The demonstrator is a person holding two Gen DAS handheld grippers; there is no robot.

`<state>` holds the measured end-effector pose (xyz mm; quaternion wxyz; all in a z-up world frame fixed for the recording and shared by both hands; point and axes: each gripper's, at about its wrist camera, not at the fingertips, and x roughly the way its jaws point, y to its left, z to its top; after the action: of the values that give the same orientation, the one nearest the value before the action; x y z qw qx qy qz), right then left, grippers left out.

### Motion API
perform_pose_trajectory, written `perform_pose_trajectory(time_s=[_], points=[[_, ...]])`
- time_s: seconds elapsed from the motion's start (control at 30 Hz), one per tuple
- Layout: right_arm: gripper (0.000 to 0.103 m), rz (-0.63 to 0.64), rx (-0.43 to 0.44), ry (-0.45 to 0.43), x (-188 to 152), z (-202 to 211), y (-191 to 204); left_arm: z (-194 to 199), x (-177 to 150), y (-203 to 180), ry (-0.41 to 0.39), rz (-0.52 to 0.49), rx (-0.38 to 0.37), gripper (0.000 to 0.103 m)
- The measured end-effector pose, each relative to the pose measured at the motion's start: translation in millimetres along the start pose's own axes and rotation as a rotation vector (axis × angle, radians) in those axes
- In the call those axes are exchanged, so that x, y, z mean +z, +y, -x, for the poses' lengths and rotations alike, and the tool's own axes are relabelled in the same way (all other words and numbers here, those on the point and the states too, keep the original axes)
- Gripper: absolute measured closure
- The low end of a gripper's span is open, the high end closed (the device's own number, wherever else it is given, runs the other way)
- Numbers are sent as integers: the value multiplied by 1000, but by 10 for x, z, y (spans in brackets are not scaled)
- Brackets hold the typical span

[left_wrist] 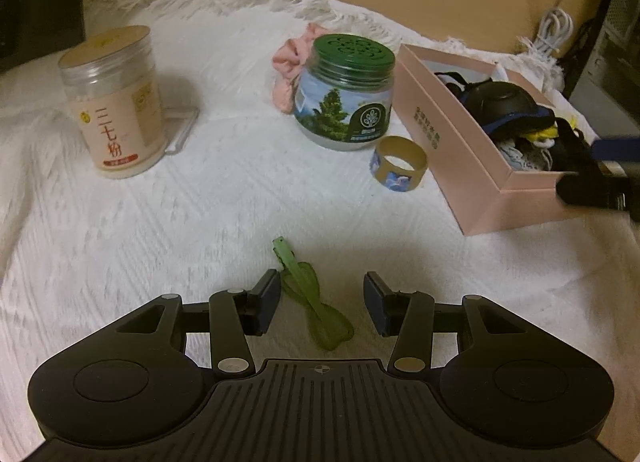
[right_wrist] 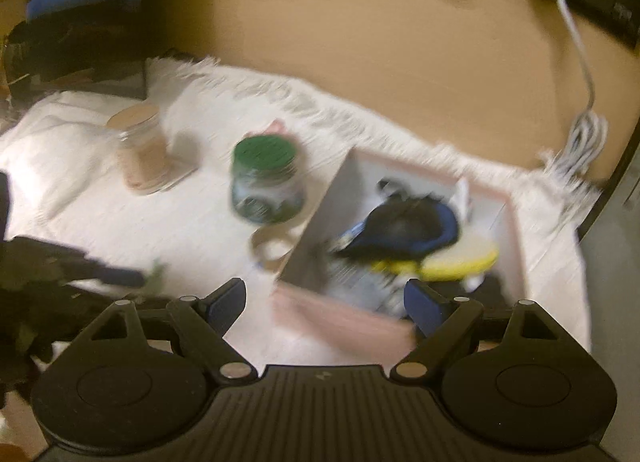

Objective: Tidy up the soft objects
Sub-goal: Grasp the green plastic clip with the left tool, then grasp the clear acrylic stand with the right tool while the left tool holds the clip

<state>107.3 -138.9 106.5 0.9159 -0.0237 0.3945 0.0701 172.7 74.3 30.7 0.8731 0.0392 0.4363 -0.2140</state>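
Note:
A green hair tie (left_wrist: 316,306) lies on the white cloth (left_wrist: 200,222), between the fingers of my open left gripper (left_wrist: 322,302). A pink box (left_wrist: 480,166) at the right holds dark, blue and yellow soft items (left_wrist: 516,110). A pink scrunchie (left_wrist: 288,70) lies behind the green-lidded jar (left_wrist: 344,94). My right gripper (right_wrist: 326,302) is open and empty, above the near end of the pink box (right_wrist: 340,322); the view is blurred. The soft items (right_wrist: 408,230) show inside the box. The right gripper also shows at the left wrist view's right edge (left_wrist: 600,178).
A tall jar with a tan lid (left_wrist: 116,102) stands at the left on a clear tray. A tape roll (left_wrist: 400,162) lies between the green-lidded jar and the box. A white cable (right_wrist: 580,102) lies at the back right. The jars also show in the right wrist view (right_wrist: 266,182).

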Motion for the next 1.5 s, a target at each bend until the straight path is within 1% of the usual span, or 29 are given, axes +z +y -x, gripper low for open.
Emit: perform_pose_trajectory(time_s=[0.13,0.23,0.37,0.47,0.53,0.6,0.7,0.77,0.8,0.83,0.93,1.1,1.2,1.33,1.4,1.5], points=[[16,-7,54,48,-183,-81,154,-7,29,40,9,21,-12,52],[16,-19,80,118,-340,-222,224,-7,32,17,16,14,-5,52],[16,-58,87,194,-500,-380,245,-17,64,4,35,28,7,52],[16,-76,96,223,-568,-444,233,-39,98,-31,55,-3,22,52],[15,-70,92,214,-582,-446,238,-49,93,-75,58,-29,39,52],[13,-65,93,213,-589,-451,256,-56,80,-110,55,-49,54,52],[6,-50,97,209,-611,-475,293,-58,64,-137,49,-71,67,52],[0,-32,89,210,-632,-488,336,-43,56,-120,40,-63,81,64],[0,-22,79,207,-646,-487,362,-32,52,-96,33,-57,87,78],[0,-13,68,202,-656,-484,387,-23,47,-66,28,-48,89,79],[0,-25,52,189,-660,-479,404,11,10,11,9,-17,61,80],[0,-39,31,199,-646,-487,429,85,-74,59,-14,2,32,81],[0,-22,40,214,-617,-504,423,151,-119,138,-18,33,2,81],[1,-8,57,235,-556,-522,422,266,-161,280,-33,73,-8,81],[6,11,63,227,-477,-518,458,342,-167,385,-48,100,-5,81],[7,62,78,178,-293,-486,576,464,-158,557,-73,143,4,81]])
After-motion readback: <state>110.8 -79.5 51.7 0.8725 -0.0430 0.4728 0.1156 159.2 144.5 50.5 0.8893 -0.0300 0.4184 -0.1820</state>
